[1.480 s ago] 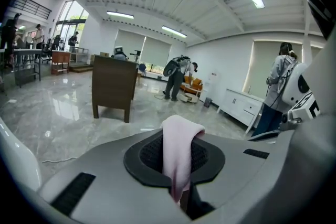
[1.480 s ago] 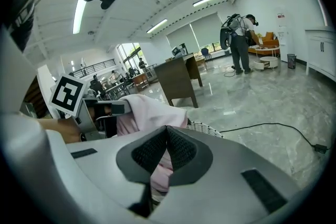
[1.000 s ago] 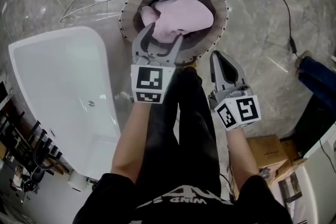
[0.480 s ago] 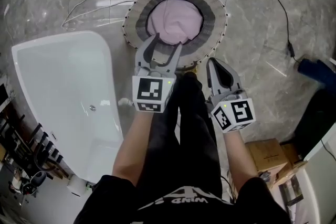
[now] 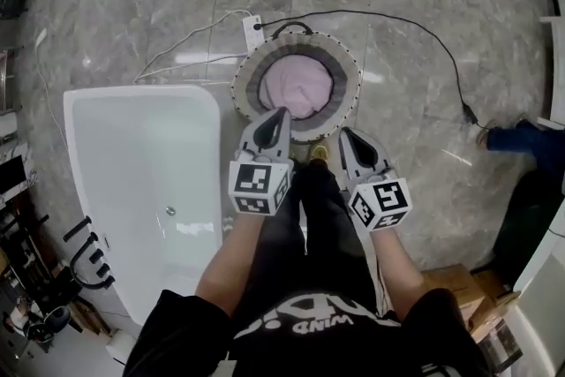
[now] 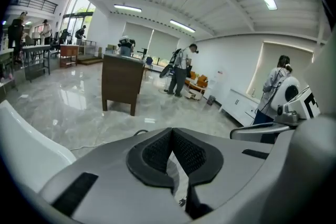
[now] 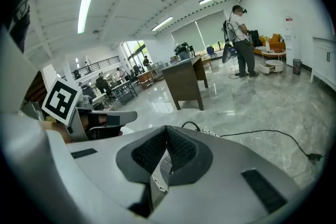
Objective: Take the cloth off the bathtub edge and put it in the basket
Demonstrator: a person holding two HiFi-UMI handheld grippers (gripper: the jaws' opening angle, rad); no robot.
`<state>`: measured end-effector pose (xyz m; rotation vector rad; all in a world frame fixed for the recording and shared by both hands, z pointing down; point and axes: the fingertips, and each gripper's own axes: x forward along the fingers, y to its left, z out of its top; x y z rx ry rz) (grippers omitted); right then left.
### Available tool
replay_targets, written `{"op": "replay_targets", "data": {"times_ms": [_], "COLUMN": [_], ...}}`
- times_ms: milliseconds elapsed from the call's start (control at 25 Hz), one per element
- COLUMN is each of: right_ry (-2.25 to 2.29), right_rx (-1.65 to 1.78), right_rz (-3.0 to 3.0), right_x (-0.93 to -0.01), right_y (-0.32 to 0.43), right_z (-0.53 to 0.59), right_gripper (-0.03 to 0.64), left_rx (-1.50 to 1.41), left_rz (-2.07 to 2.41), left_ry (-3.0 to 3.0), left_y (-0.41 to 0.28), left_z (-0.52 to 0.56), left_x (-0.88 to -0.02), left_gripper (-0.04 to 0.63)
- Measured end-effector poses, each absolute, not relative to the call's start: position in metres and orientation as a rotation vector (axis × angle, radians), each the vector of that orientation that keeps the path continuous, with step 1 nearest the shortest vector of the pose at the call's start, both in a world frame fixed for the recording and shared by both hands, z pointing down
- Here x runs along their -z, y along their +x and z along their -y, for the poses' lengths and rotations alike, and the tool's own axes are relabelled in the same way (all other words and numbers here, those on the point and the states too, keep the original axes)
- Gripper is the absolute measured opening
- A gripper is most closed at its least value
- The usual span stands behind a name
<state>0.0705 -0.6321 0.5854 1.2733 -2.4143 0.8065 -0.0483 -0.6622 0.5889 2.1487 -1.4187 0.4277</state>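
Observation:
The pink cloth (image 5: 300, 86) lies bunched inside the round grey woven basket (image 5: 252, 66) on the marble floor, next to the far end of the white bathtub (image 5: 203, 106). My left gripper (image 5: 279, 115) hangs above the basket's near rim; its jaws have just been closing and now stand shut with nothing between them. In the left gripper view the black pads (image 6: 157, 152) meet at their tips (image 6: 171, 136). My right gripper (image 5: 346, 137) is held beside it, just right of the basket, also shut and empty, its tips (image 7: 167, 132) together.
A white power strip (image 5: 253, 33) with white and black cables (image 5: 415, 26) lies on the floor behind the basket. A brown cabinet (image 6: 122, 81) and several people stand farther off. Cardboard boxes (image 5: 459, 287) sit at my right; a dark rack (image 5: 84, 256) stands left of the tub.
Both grippers have risen away from the basket, which now looks smaller and farther below. The left jaws, open over the basket rim before, have closed. The cloth stays in the basket.

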Motion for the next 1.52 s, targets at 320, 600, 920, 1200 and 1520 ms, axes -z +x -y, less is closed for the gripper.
{"op": "replay_targets", "data": {"times_ms": [320, 600, 920, 1200, 1520], "right_ry": [1.289, 1.285, 1.323, 1.300, 1.363], "right_rx": [-0.686, -0.583, -0.521, -0.406, -0.357], "right_rz": [2.502, 2.570, 2.623, 2.684, 2.696], "right_x": [-0.466, -0.408, -0.366, -0.337, -0.324], "right_y": [0.076, 0.081, 0.093, 0.093, 0.096], "right_z": [0.629, 0.618, 0.611, 0.602, 0.601], "right_gripper": [0.014, 0.014, 0.014, 0.014, 0.014], "left_rx": [-0.404, -0.368, -0.268, -0.217, -0.139], "left_rz": [1.390, 1.351, 1.354, 1.331, 1.375], "left_ry": [2.260, 2.359, 2.464, 2.608, 2.609], "left_y": [-0.033, -0.005, -0.007, -0.024, -0.041], "left_z": [0.650, 0.631, 0.620, 0.599, 0.582], "left_x": [-0.459, -0.391, -0.340, -0.306, -0.302], "left_gripper": [0.014, 0.014, 0.014, 0.014, 0.014]}}
